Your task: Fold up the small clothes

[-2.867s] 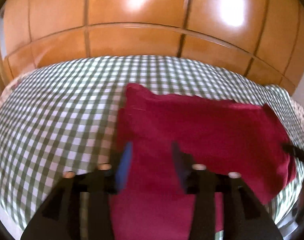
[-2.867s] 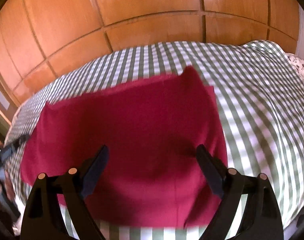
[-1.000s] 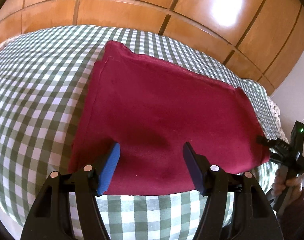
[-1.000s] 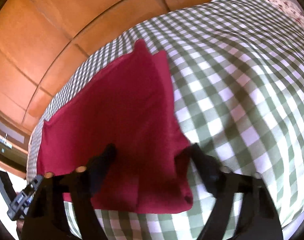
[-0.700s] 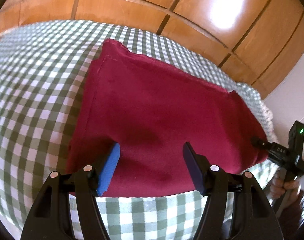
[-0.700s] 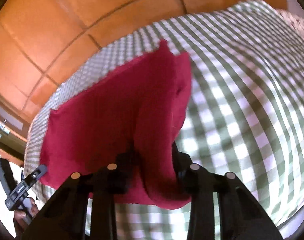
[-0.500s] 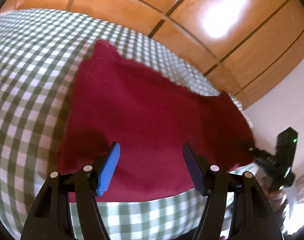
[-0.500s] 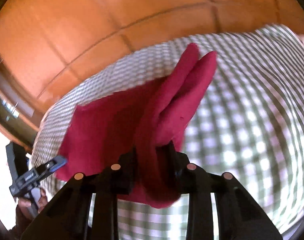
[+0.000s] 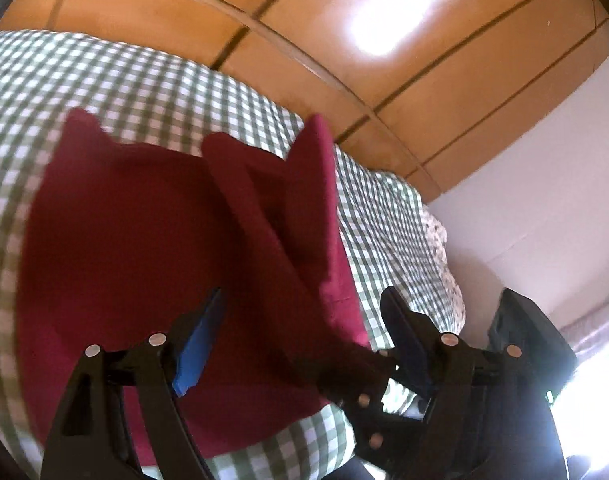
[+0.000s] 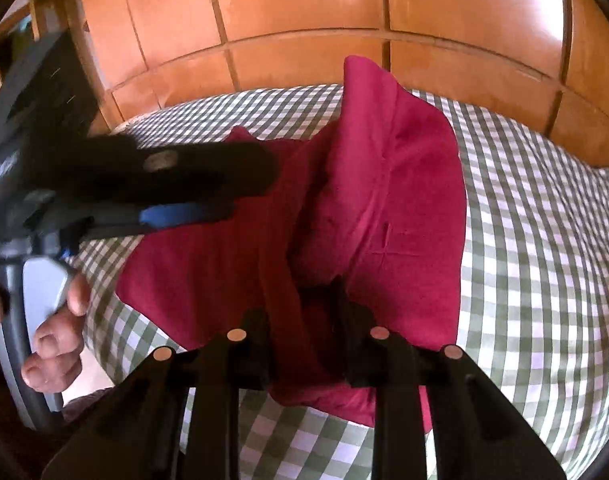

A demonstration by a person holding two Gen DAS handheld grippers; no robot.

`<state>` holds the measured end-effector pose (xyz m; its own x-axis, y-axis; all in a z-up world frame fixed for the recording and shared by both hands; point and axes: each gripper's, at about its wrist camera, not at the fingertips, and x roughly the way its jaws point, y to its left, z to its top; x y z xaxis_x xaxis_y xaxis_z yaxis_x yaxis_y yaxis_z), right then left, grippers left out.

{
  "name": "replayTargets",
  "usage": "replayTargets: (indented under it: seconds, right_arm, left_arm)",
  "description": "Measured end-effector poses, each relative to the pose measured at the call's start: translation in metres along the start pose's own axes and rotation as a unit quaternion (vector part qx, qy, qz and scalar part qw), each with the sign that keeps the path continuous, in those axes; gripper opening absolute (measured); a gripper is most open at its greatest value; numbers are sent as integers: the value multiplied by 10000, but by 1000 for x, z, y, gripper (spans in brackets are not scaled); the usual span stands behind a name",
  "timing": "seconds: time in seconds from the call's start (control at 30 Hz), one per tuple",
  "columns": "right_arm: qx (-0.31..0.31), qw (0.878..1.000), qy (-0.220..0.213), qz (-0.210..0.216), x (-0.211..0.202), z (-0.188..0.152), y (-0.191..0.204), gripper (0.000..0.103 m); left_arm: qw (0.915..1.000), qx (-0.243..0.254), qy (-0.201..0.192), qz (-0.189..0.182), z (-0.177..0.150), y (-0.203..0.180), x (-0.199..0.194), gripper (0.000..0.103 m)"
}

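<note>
Checked bedspread [image 10: 544,240] before wood panels [image 10: 304,8]: red cloth [image 10: 404,184], flat a second ago, now lifted by its right edge, pinched in right claw [image 10: 304,320]; left claw [image 9: 300,344] spread above. Fold apparently begun.

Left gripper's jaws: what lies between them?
In the left wrist view, the left gripper stands open over the red cloth, with the right gripper intruding.
</note>
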<state>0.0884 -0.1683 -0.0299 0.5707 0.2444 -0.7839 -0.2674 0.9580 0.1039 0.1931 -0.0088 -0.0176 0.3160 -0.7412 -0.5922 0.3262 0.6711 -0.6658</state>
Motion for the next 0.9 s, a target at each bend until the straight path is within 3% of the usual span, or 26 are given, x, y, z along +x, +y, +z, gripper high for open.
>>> replayTargets:
  seconds: [0.17, 0.23, 0.3, 0.33, 0.37, 0.4, 0.47, 0.57, 0.63, 0.77, 0.9]
  right_arm:
    - [-473, 9984, -100, -289, 5, -4, 15, 24]
    - [-550, 9979, -164, -312, 6, -5, 17, 25]
    - [-492, 9983, -223, -210, 4, -7, 14, 28]
    - [-459, 9985, -255, -142, 2, -7, 12, 29]
    - [-422, 9987, -280, -26, -2, -7, 10, 35]
    - [-354, 9988, -282, 166, -6, -8, 6, 47]
    - [42, 9949, -258, 973, -21, -10, -13, 58]
    - [711, 9856, -368, 1486, -46, -19, -52, 62]
    - [1182, 9796, -401, 1576, -54, -26, -79, 63]
    - [1700, 9776, -246, 1214, -45, -38, -116, 55]
    - [1689, 9764, -69, 1346, -21, -31, -109, 45]
  left_arm:
    - [9995, 162, 252, 79, 15, -13, 27, 78]
    - [9985, 286, 331, 315, 22, -19, 37, 78]
    - [9975, 319, 432, 452, 27, -20, 48, 58]
    - [9963, 354, 484, 615, 30, -20, 53, 54]
    - [9952, 394, 505, 733, 29, -20, 55, 41]
    - [9939, 450, 510, 869, 30, -21, 58, 24]
    - [9924, 502, 463, 1023, 30, -20, 58, 21]
    - [9928, 538, 431, 981, 30, -15, 49, 19]
    - [9930, 579, 414, 943, 32, -12, 41, 18]
    - [9936, 681, 321, 836, 40, -17, 16, 18]
    - [9936, 762, 191, 811, 49, -22, -8, 18]
